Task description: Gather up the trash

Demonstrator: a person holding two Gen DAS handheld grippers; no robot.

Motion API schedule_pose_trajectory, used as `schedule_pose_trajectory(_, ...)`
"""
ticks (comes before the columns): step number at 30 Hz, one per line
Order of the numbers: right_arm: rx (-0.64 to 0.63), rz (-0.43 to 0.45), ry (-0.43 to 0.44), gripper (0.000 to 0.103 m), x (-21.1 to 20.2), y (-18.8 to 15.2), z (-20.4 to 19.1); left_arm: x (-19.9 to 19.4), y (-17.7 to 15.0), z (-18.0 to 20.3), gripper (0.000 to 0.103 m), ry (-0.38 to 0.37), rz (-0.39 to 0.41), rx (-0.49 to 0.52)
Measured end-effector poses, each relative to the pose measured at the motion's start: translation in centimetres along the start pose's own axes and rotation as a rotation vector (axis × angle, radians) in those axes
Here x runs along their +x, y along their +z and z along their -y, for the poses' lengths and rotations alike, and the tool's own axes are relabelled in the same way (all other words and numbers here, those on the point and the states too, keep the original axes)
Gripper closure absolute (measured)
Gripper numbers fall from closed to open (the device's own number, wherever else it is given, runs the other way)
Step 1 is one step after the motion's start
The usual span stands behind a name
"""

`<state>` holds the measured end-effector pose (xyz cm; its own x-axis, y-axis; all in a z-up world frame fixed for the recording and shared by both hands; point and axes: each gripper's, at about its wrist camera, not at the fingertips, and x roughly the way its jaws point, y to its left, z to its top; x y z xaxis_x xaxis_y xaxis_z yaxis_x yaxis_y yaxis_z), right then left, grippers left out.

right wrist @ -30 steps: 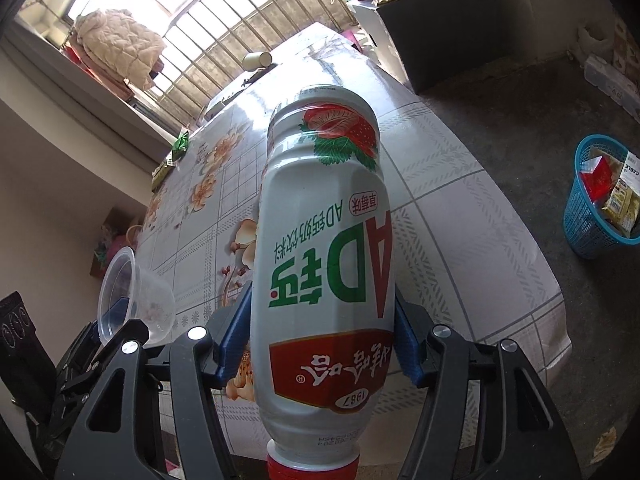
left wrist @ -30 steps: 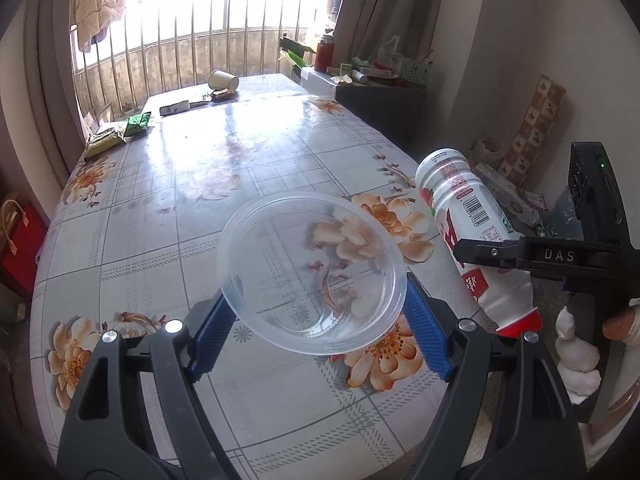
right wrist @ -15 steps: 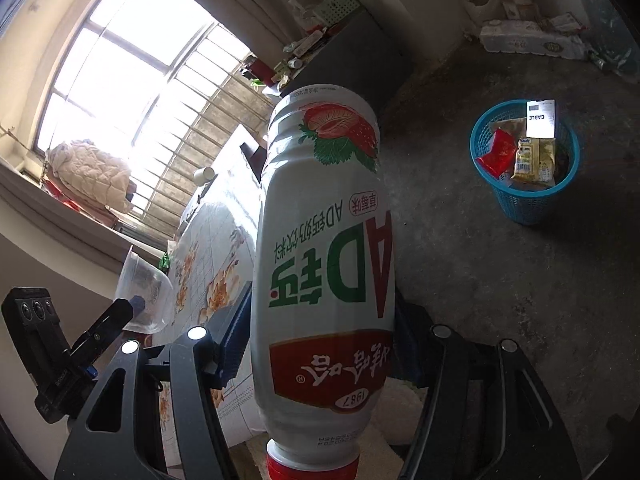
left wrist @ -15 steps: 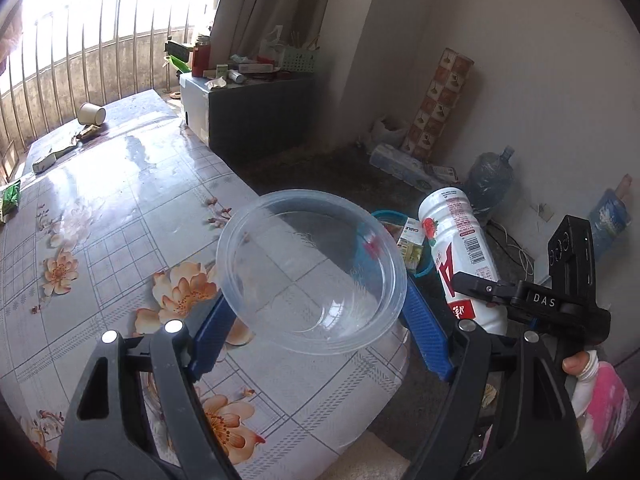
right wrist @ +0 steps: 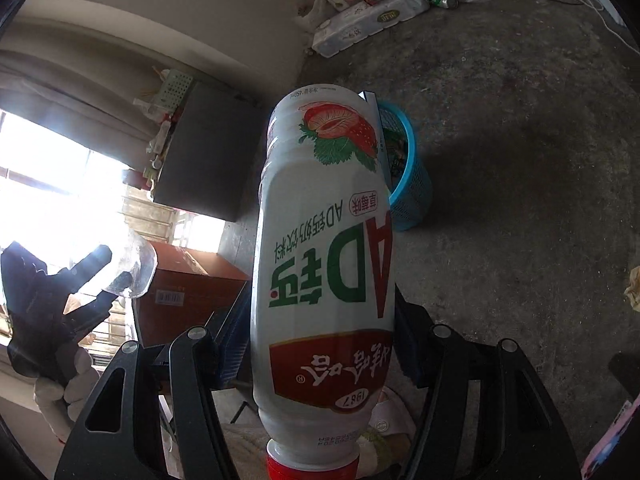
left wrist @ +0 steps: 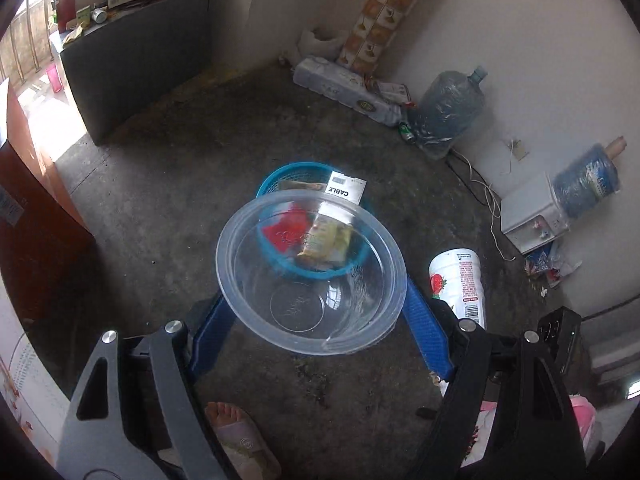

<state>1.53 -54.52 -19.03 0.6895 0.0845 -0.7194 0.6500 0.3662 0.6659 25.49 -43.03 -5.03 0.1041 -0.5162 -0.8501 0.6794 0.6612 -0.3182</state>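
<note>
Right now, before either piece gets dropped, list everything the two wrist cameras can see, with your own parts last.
Plastic bowl: one, clear, between the left gripper's blue fingers.
Drink bottle: one, white with a strawberry label and red cap, clamped cap-end-near in the right gripper.
Waste basket: one, blue, on the floor, behind the bowl in the left view.
Wrappers: several, red and yellow, in the basket, plus a white tag reading CABLE.
Water jugs: two, bluish, by the wall.
Cabinet: one, dark grey, cluttered top.
Box: one, reddish brown, on the floor.
Foot: one, in a sandal, lower edge.
Left gripper: one, black.
Right gripper: one, black.
</note>
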Motion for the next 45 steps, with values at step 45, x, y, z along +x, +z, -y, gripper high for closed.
schedule_pose_trajectory(45, -0.322, 0.041, -0.246, 0.033, 6.8, 3.4, -3.2, -18.3, -14.8, -12.0, 0.021, 0.196, 0.274, -0.096)
